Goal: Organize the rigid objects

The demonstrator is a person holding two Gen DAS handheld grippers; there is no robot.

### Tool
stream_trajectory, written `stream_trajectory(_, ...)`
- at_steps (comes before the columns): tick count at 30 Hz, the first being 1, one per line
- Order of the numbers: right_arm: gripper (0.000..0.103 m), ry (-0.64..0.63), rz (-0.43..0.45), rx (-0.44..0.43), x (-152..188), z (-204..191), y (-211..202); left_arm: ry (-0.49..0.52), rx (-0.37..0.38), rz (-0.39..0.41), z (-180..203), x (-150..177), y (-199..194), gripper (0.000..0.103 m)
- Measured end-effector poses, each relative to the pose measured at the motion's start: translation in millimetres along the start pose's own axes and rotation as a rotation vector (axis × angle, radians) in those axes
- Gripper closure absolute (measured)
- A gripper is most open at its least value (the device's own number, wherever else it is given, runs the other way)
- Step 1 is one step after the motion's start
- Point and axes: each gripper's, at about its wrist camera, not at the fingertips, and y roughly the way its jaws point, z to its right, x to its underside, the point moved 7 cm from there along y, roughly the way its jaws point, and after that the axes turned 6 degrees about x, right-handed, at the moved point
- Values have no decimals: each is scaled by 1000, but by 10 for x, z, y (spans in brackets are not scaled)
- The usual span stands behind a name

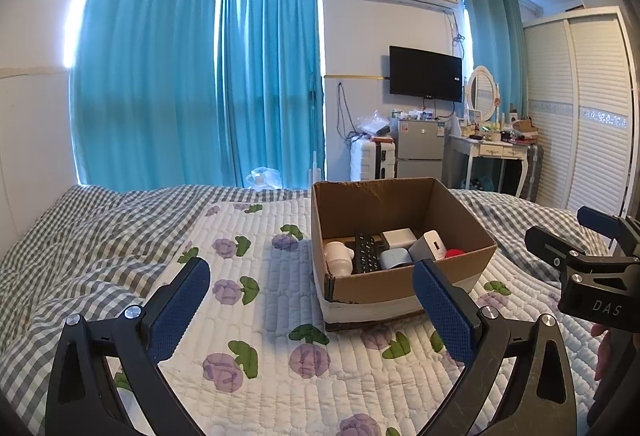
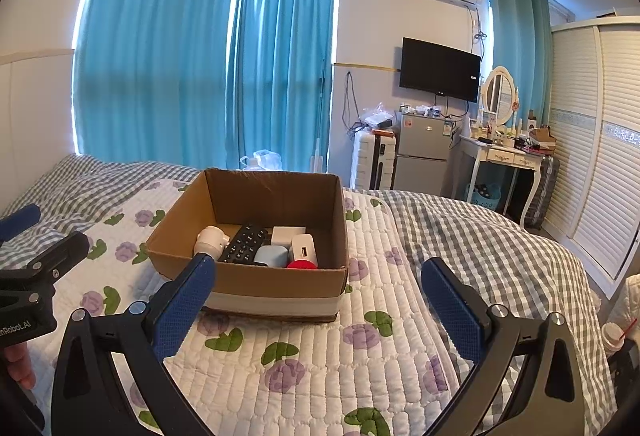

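Note:
An open cardboard box (image 1: 400, 288) (image 2: 280, 276) stands on the flowered quilt (image 1: 280, 336) (image 2: 320, 348) of a bed. Inside lie a black remote (image 1: 366, 252) (image 2: 244, 238), a white round object (image 1: 338, 256) (image 2: 210, 239), a white block (image 1: 398, 238) (image 2: 287, 234), a white charger (image 1: 432, 244) (image 2: 304, 246), a pale blue case (image 1: 394, 259) (image 2: 272, 256) and a red object (image 1: 454, 253) (image 2: 302, 265). My left gripper (image 1: 312, 306) is open and empty, hovering before the box. My right gripper (image 2: 320, 304) is open and empty, just right of the box front. The right gripper also shows in the left wrist view (image 1: 576, 248).
A grey checked sheet (image 1: 72, 256) (image 2: 480, 244) covers the rest of the bed. Beyond the bed stand blue curtains (image 1: 200, 75), a suitcase (image 2: 374, 159), a small fridge (image 2: 424, 151), a dressing table (image 2: 504, 155) and a wardrobe (image 2: 600, 135). A drink cup (image 2: 614, 336) sits at the right edge.

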Motion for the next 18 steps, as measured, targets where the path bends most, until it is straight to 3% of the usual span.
stream_trajectory(18, 0, -4, -15, 3, 28, 0, 22, -2, 4, -9, -1, 0, -19, 0)
